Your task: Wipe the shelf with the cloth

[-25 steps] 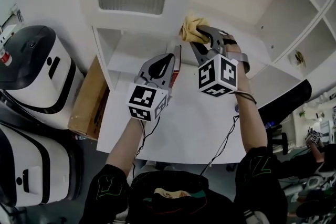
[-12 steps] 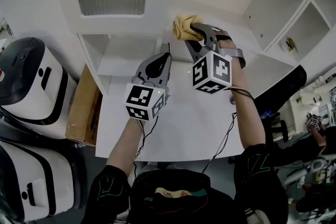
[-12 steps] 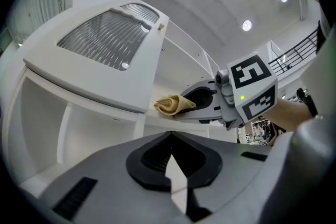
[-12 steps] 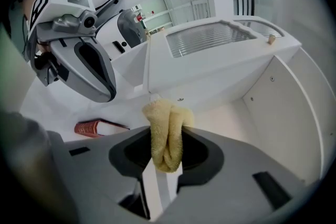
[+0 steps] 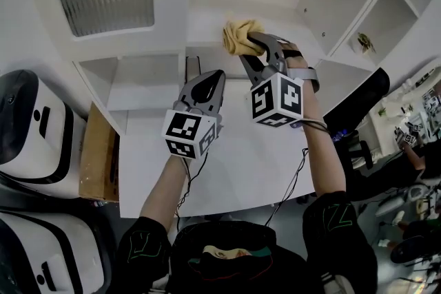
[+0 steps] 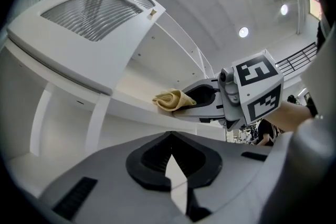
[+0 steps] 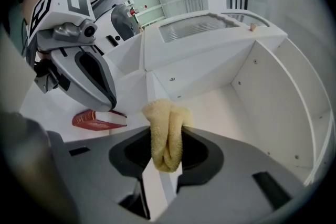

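"Where is the cloth [image 5: 238, 36]?"

"At the front edge of the white shelf [image 5: 201, 29]. The right gripper [image 5: 250, 45] pinches it tight."

"And the left gripper [image 5: 218, 76]?"

"Its fingers are pressed together, holding nothing, just beside the right one."

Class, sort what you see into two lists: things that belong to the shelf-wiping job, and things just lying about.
Job: yellow cloth, right tool gripping it, white shelf.
Lying about: red book, cardboard box, left tool, shut and empty.
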Demonstrator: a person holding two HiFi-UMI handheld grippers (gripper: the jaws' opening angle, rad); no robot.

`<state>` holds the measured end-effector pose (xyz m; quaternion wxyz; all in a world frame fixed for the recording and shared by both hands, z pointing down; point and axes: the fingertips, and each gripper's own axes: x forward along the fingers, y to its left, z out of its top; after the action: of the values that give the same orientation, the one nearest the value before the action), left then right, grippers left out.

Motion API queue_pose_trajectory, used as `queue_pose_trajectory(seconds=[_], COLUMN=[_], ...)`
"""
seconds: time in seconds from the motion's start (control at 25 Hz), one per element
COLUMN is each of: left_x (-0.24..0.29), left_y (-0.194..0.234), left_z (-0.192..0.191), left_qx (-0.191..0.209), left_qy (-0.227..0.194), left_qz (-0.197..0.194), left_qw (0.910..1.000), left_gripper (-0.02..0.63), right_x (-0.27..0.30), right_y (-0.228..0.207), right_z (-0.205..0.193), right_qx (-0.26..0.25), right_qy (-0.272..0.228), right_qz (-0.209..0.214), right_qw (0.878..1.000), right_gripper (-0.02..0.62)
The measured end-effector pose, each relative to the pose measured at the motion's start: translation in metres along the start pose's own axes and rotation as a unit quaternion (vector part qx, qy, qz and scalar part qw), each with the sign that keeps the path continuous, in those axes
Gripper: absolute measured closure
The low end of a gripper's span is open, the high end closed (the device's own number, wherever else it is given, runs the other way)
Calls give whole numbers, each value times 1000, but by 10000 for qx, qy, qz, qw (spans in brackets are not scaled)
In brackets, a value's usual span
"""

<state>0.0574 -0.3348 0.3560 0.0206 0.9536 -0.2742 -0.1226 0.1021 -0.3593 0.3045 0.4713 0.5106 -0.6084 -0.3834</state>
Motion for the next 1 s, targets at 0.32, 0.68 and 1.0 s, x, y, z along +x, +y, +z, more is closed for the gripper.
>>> queue_pose_trajectory(seconds=[0.32,0.68,1.0], left_x=[28,59,81], left_y=[-19,-50,-73], left_z=[-6,-18,-24], left_qx=[-31,-63,-83], left_qy=[58,145,136], left_qz=[-332,-609,-691], left_qw=[9994,9980,9975], left_gripper=[607,606,606], right_x=[-13,-26,-41], right_y=[-9,-19,-28], right_z=[-40,-84,-129], right_qx=[109,270,363], right_qy=[141,90,224], right_qz=[-109,-162,-299], right_qw=[9998,9995,9986], right_gripper=[471,471,471])
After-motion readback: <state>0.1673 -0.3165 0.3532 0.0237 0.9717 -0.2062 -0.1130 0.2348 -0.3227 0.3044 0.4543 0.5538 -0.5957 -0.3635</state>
